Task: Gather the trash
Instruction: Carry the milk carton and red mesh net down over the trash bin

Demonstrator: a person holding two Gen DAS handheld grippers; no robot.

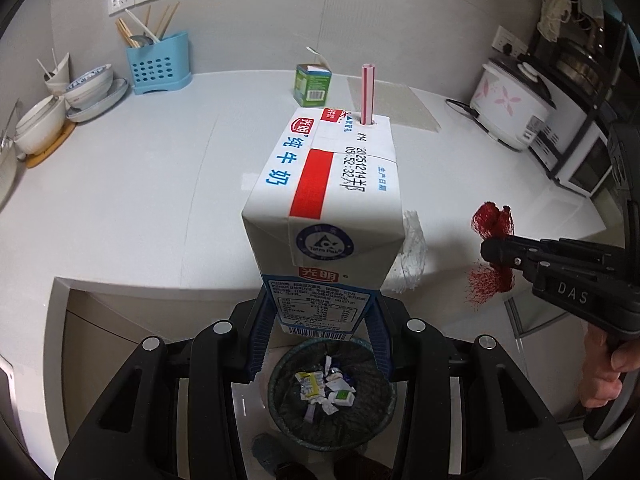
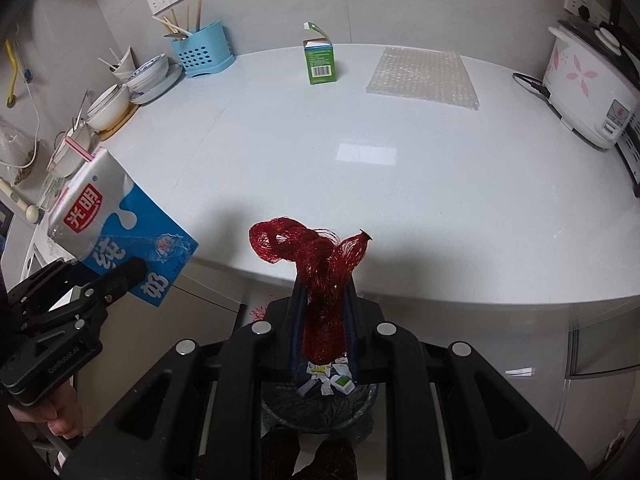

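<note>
A: Nearest the lens, the left gripper (image 1: pixel 320 316) clamps the milk carton (image 1: pixel 324 208) above the bin (image 1: pixel 332 428), which already holds scraps.

B: And the right gripper (image 2: pixel 326 320)?

A: Pinched tight on the red mesh bag (image 2: pixel 316 272), also over the bin, tilted steeply down.

B: What's left?

A: Both drops, plus the green carton (image 2: pixel 320 62) at twelve o'clock and the bubble wrap (image 2: pixel 424 76) at one o'clock on the counter (image 2: pixel 280 152).
</note>
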